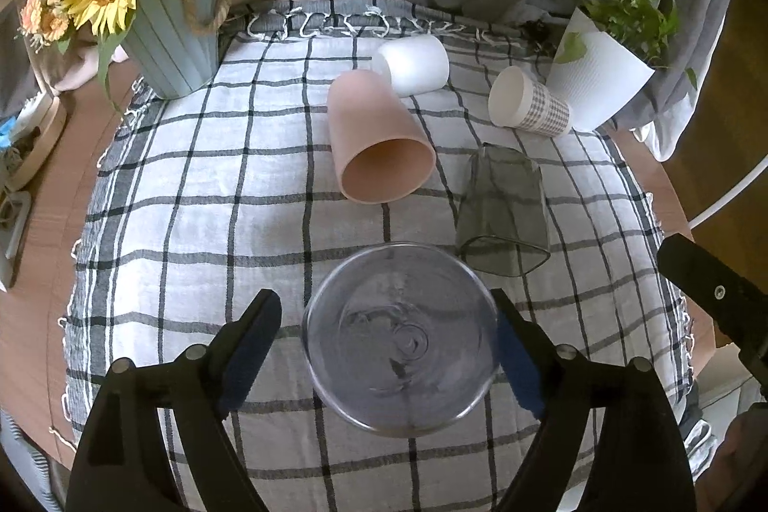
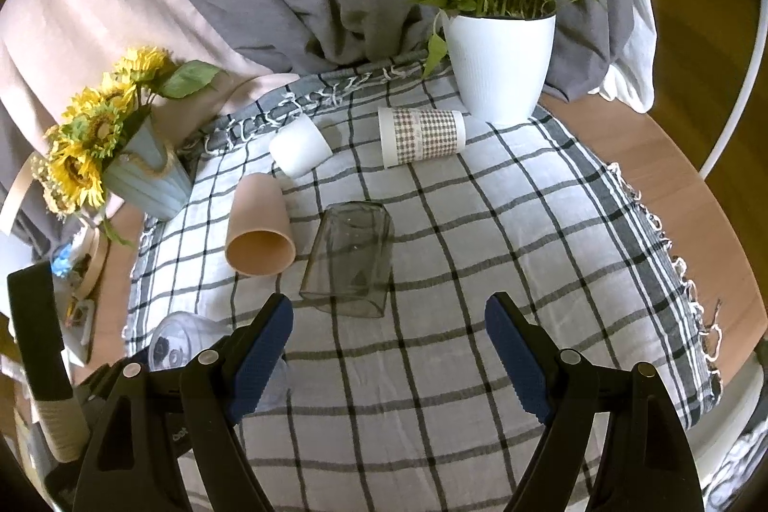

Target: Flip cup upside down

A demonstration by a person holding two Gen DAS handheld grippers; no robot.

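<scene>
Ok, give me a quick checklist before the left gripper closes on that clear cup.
1. Clear cup between the left gripper fingers: ok, it sits centred between them.
2. Left jaws open wide enough: ok, right pad at the rim, left pad apart.
3. Cup orientation: cannot tell; a round end faces the camera.
4. Neighbours clear: ok, smoky glass and pink cup lie apart on the checked cloth.
5. Right gripper out of the way: ok, open and empty.
</scene>
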